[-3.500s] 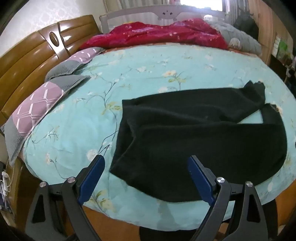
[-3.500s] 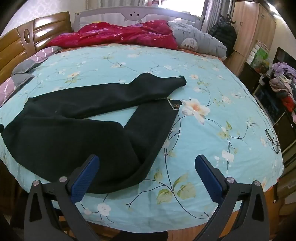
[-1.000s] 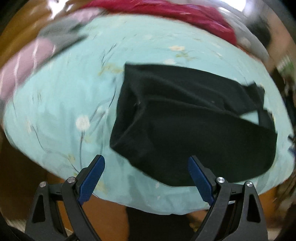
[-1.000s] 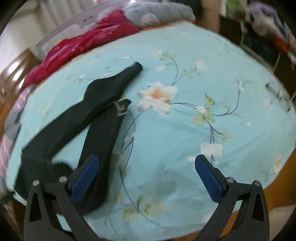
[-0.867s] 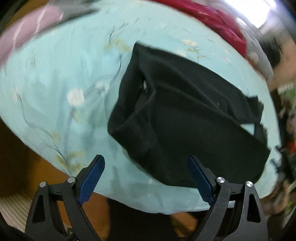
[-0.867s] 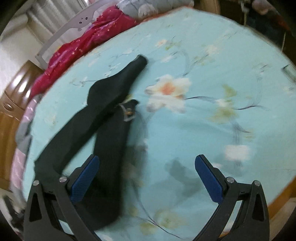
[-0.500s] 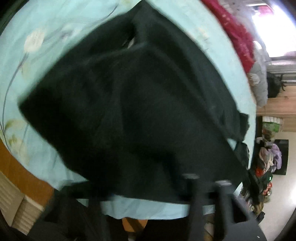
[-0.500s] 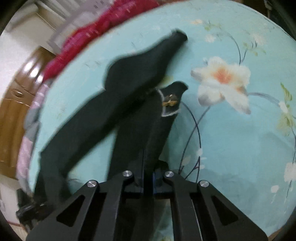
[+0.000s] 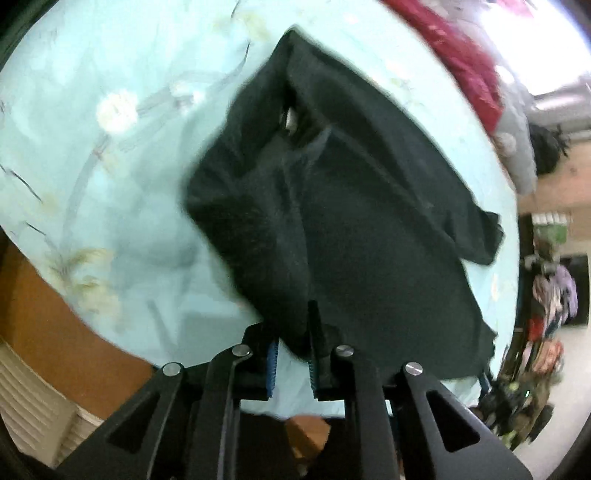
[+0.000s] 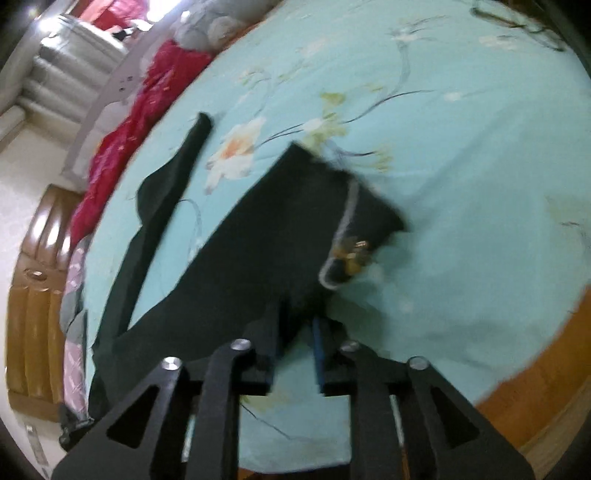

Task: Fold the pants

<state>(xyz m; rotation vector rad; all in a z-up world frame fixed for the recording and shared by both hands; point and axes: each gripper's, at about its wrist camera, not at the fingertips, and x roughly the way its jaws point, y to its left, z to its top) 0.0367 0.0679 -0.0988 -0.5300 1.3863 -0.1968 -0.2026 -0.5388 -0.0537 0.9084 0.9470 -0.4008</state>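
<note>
1. Lying along the near edge of the bed (image 9: 110,155), the black pants (image 9: 369,206) spread over the light-blue floral bedsheet (image 10: 461,110); waist end toward the left side of the bed, legs running toward the right.
2. Left gripper (image 9: 291,332): fingers drawn together and clamped on a bunched fold of the pants at the waist end, close to the near edge of the bed. Fabric rises from the sheet into the blue finger pads (image 9: 272,365).
3. Left wrist view: a small pale label (image 9: 290,118) shows inside the waist opening, beyond the clamped fold. Both legs run off to the right, the far one ending in a loose cuff (image 9: 484,236).
4. Right gripper (image 10: 295,332): fingers drawn together and clamped on the near leg, just short of its cuff, close to the near edge of the bed.
5. Right wrist view: the gripped cuff (image 10: 351,221) is lifted and turned, showing a pale hem line and a small metallic ornament (image 10: 354,251). The other leg (image 10: 173,173) lies flat on the sheet to the left, apart from the gripped one.
6. Far edge of the bed: a red quilt (image 10: 147,103) and a grey pillow (image 10: 207,26). A brown wooden headboard (image 10: 40,295) stands at the left end.
</note>
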